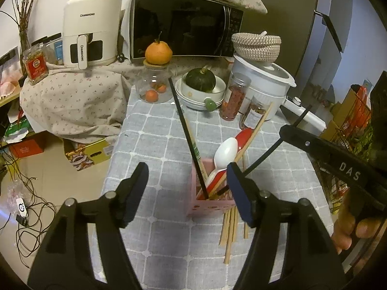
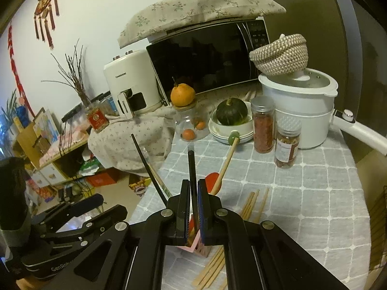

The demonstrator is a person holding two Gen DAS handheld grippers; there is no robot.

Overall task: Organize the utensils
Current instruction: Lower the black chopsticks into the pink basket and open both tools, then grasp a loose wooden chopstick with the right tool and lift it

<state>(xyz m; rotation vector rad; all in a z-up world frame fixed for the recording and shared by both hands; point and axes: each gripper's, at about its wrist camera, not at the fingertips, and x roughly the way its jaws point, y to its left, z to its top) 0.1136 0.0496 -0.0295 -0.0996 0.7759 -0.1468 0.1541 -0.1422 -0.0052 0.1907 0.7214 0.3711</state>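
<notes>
A pink utensil holder [image 1: 212, 203] stands on the grey checked tablecloth [image 1: 157, 145]. It holds a white spoon [image 1: 226, 153], a red spoon [image 1: 246, 134], wooden chopsticks and a black chopstick [image 1: 186, 130]. My left gripper [image 1: 187, 181] is open, its fingers on either side of the holder's near left part. My right gripper [image 2: 192, 193] is shut on a black chopstick [image 2: 192, 169] and holds it upright over the holder [image 2: 193, 242]. That chopstick [image 1: 266, 152] enters the left wrist view from the right. Several loose wooden chopsticks [image 1: 231, 229] lie on the cloth beside the holder.
Behind the holder stand two spice jars [image 1: 235, 96], stacked bowls with a green squash [image 1: 200, 79], a glass jar topped by an orange [image 1: 158, 53], a white cooker [image 1: 263, 77], a microwave [image 1: 183, 24] and an air fryer [image 1: 92, 29]. The table's left edge drops to a cluttered floor.
</notes>
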